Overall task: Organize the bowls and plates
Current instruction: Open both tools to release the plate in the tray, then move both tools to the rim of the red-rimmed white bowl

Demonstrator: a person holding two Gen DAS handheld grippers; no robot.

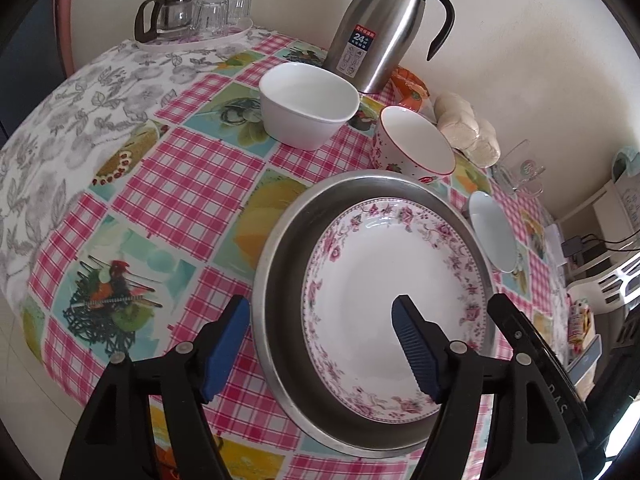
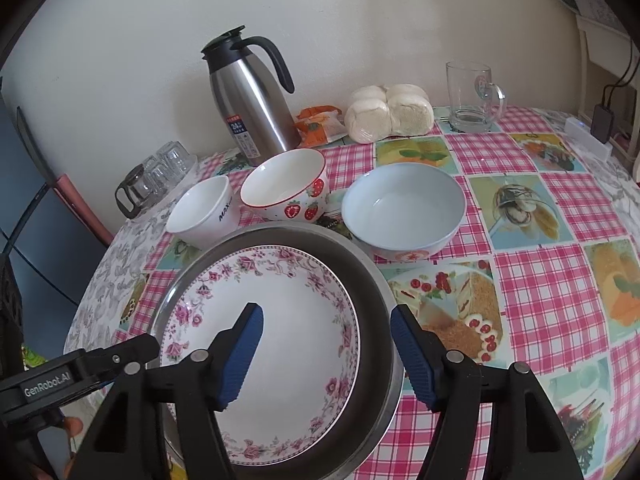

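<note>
A floral-rimmed white plate point(image 1: 400, 264) point(image 2: 280, 300) lies inside a round metal pan point(image 1: 272, 280) point(image 2: 374, 300) on the checked tablecloth. My left gripper point(image 1: 320, 300) is open and straddles the pan's left rim, one finger over the cloth and one over the plate. My right gripper point(image 2: 327, 309) is open too, straddling the pan's right rim. Neither holds anything. Behind the pan stand a plain white bowl point(image 1: 308, 104) point(image 2: 204, 212), a strawberry-patterned bowl point(image 1: 412, 144) point(image 2: 286, 188) and a pale blue bowl point(image 1: 494, 236) point(image 2: 404, 208).
A steel thermos jug point(image 1: 384, 28) point(image 2: 252, 104) stands at the wall. A tray with a glass pot and upturned glasses point(image 1: 200, 12) sits far left. Bagged buns point(image 2: 388, 114), an orange packet point(image 2: 320, 124) and a glass mug point(image 2: 472, 96) line the back.
</note>
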